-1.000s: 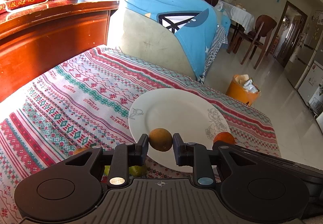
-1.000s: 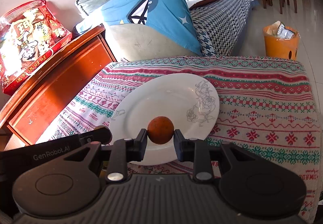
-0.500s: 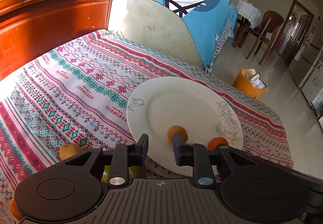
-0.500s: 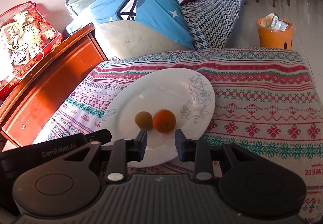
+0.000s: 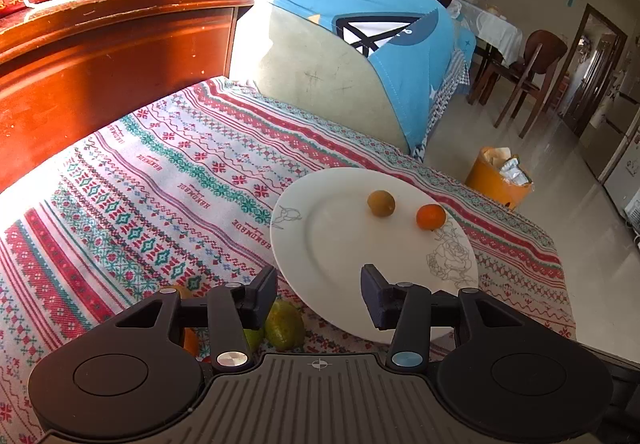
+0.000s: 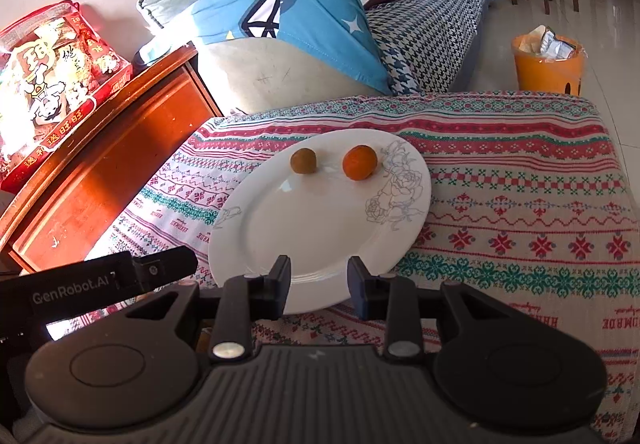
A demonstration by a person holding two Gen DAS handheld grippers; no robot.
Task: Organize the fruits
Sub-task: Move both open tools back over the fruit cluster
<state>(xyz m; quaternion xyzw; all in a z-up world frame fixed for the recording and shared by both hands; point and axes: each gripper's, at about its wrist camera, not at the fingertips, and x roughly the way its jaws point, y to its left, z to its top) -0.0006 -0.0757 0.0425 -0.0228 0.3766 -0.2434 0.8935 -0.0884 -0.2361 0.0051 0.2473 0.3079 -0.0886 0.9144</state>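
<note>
Patterned tablecloth (image 5: pixel 180 179), white plate (image 5: pixel 328 244) on it, green fruits (image 5: pixel 284 326) beside

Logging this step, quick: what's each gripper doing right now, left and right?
Left gripper: open, jaws just widened, nothing between them.
Right gripper: open, holding nothing.

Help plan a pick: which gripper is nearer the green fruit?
Left. Left gripper, jaws just opened and empty, hangs by the green fruit; right gripper sits over the plate rim.

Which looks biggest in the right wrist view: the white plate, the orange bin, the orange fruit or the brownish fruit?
1. White plate
2. Orange bin, though it stands farther off, so its real size is unsure
3. Orange fruit
4. Brownish fruit, only slightly smaller than the orange one
</note>
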